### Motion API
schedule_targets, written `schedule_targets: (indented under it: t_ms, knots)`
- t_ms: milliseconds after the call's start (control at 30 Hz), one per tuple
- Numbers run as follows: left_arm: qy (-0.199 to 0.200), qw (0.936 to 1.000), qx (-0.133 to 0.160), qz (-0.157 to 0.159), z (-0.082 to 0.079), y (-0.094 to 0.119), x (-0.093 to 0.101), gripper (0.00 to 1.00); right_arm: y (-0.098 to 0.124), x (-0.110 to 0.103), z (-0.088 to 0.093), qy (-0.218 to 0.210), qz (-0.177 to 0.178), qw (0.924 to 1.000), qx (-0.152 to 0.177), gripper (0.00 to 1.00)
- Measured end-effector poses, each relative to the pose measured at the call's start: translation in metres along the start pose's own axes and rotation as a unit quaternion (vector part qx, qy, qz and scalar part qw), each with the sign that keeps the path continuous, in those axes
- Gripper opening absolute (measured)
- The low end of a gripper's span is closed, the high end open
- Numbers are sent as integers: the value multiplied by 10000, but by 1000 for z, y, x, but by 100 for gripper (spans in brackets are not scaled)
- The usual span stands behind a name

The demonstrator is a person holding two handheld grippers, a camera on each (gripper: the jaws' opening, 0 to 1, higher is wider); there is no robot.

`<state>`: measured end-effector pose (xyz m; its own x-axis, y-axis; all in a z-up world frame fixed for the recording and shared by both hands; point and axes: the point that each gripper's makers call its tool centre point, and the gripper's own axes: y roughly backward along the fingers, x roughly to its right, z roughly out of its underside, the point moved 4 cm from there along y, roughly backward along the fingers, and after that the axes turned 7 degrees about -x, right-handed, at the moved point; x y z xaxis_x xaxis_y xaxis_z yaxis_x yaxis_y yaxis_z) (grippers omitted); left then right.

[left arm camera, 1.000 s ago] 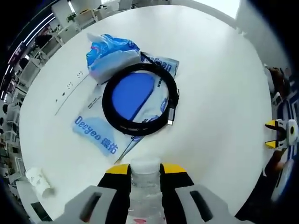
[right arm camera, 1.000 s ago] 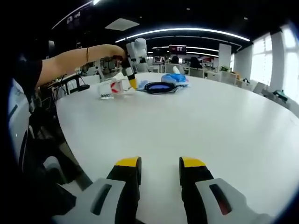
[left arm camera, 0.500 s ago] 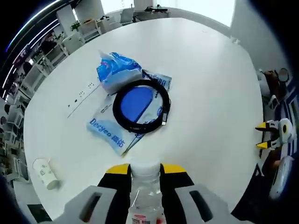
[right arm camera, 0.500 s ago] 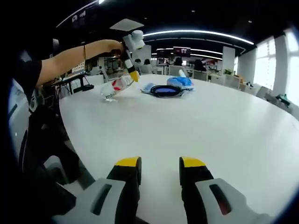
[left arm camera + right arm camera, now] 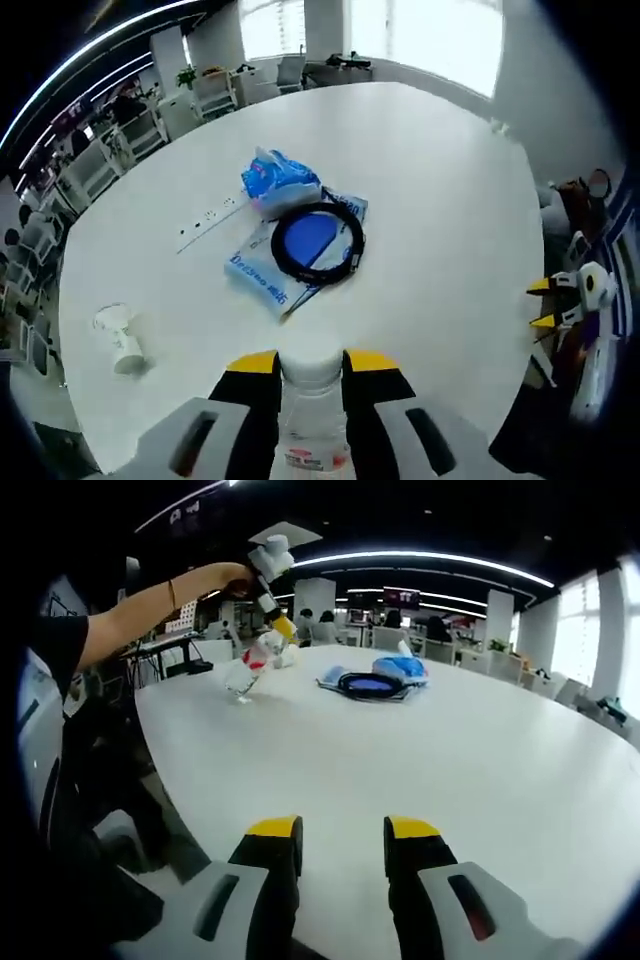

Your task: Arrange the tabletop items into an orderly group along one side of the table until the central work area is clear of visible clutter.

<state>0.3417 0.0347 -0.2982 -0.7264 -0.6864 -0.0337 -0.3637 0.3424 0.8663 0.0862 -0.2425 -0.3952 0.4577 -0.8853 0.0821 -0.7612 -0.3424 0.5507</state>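
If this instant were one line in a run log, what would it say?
left claw: shut on bottle, lifted above table | right claw: open, empty | black cable on blue packets | paper cup lying near edge

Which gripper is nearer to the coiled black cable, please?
Left. The left gripper, holding a bottle, hangs just short of the coiled black cable; the right gripper sits at the table's far edge.

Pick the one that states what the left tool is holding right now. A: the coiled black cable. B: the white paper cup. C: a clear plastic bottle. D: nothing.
C: in the left gripper view the left tool is clamped on the clear plastic bottle, white cap forward.
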Motion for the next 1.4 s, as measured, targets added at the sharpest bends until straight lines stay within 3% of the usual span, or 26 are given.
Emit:
schedule_targets:
  t_ms: [300, 667, 933, 1067, 1200, 1400]
  knots:
    - [347, 9962, 781, 166, 34, 34, -13, 21, -1, -16, -11, 244, -107, 9996, 38, 30]
    - [288, 9933, 1083, 288, 52, 50, -14, 21, 1, -26, -15, 386, -127, 9992, 12, 30]
    - [276, 9870, 1528, 411, 74, 63, -17, 22, 6, -30, -14, 442, -98, 9990, -19, 30]
    - [263, 9866, 1551, 427, 76, 64, -17, 22, 6, -31, -14, 455, -97, 9989, -24, 30]
    - [-37, 9829, 1729, 639, 87, 69, -15, 22, 5, -39, -17, 519, -127, 9986, -30, 30]
    - [-312, 9761, 1979, 847, 90, 68, -9, 22, 4, -42, -15, 561, -105, 9983, -114, 30]
